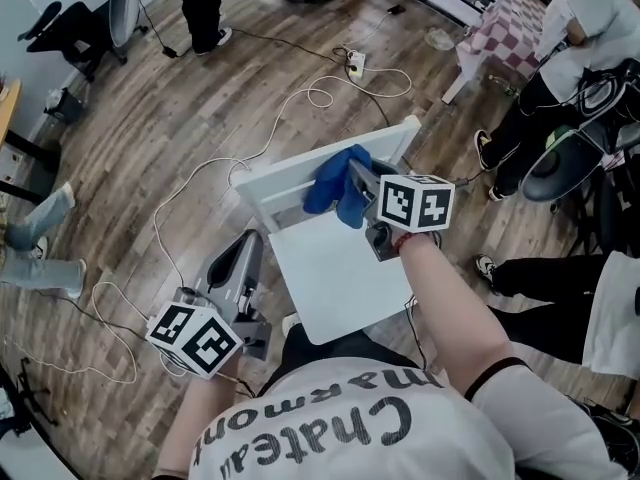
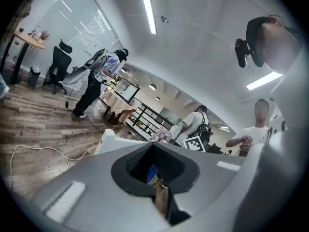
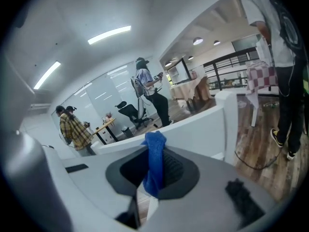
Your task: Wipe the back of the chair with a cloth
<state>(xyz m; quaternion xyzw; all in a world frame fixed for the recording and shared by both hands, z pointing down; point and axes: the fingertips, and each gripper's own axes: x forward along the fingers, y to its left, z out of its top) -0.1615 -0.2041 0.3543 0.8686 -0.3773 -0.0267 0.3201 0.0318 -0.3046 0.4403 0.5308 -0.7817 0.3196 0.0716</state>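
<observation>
Blue cloth (image 1: 328, 183) pinched in right gripper (image 1: 353, 176), mid-frame, against chair back (image 1: 278, 178). Left gripper (image 1: 246, 246) closed, empty, lower left. Unheld chair could be tipped by hard push.

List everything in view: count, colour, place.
chair: one, white, centre of the floor
cloth: one, blue, held at the chair's backrest
cables: several, white, looped over the floor
power strip: one, white, beyond the chair
table: one, checked cover, upper right
office chair: one, black, upper left
bystanders: several, round the edges
left gripper: one, grey, shut, empty, left of the chair
right gripper: one, grey, shut on the cloth
</observation>
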